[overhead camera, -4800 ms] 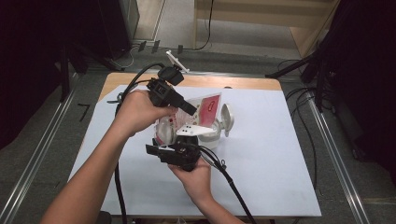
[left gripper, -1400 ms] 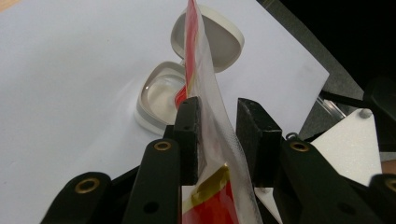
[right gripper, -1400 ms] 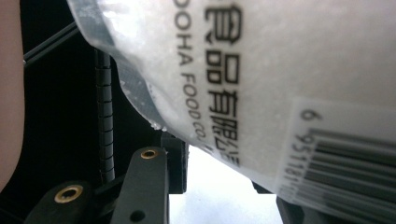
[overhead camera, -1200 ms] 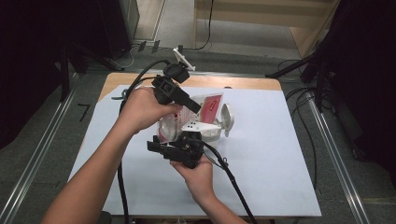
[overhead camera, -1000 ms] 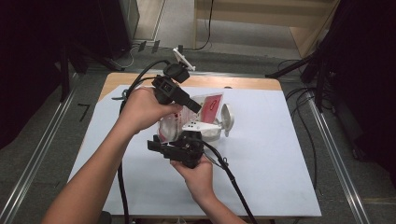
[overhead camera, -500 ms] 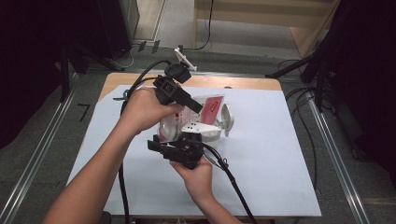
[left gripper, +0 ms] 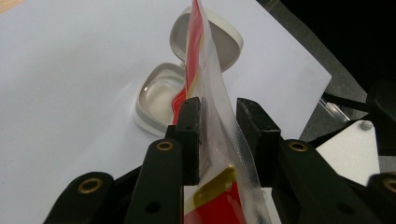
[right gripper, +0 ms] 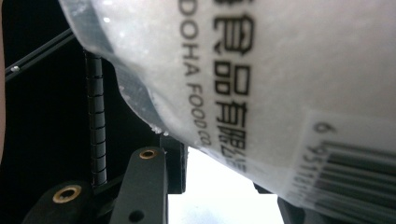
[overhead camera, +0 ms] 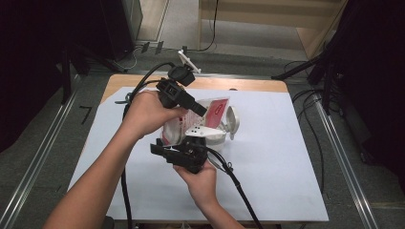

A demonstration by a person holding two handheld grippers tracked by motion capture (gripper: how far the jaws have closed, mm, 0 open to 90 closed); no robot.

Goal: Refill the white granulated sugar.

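L gripper [overhead camera: 203, 113] angled down, R gripper [overhead camera: 184, 143] level below, both clamped on pouch [overhead camera: 210, 112] over open white case [overhead camera: 224, 129].

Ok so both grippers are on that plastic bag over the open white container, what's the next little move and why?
Probably tilt the bag a bit further toward the open white container. In the left gripper view the bag stands on edge between the left gripper jaws, its far end right above the container's bowl. The right gripper supports the bag from below, so tipping looks like the natural step.

Lab-like recording space, white-covered table [overhead camera: 286, 157], floor rails [overhead camera: 38, 162], loose cables [overhead camera: 310, 124], dark curtains [overhead camera: 377, 71]
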